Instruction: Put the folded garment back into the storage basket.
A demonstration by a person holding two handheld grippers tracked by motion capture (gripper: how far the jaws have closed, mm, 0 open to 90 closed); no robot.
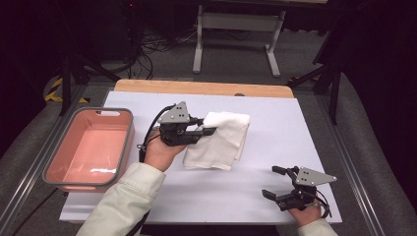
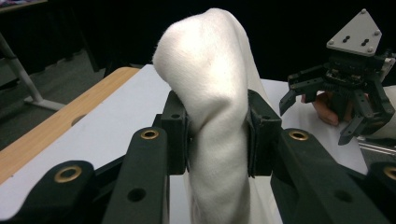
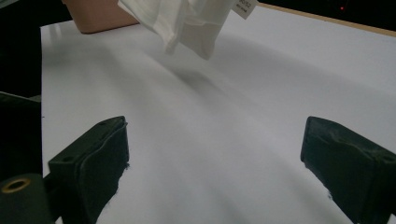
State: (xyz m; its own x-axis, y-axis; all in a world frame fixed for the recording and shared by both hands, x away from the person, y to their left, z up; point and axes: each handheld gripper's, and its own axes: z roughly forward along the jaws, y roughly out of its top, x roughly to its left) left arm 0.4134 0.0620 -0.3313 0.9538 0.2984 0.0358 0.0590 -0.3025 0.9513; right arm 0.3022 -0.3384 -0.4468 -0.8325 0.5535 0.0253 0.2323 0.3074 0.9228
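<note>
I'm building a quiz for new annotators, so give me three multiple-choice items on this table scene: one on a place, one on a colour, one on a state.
1. Where does the bin stand?
A. At the table's left edge
B. At the table's right edge
C. On the cloth

2. What colour is the cloth?
A. Blue
B. White
C. Black

3. How does the left gripper stand?
A. Open above the bin
B. Shut on nothing
C. Shut on the cloth

Key: 1 A, the high view shows the pink bin left of the cloth. 2 B, it is white in all views. 3 C, the left gripper view shows its pads pinching a fold, while the right gripper waits open.
</note>
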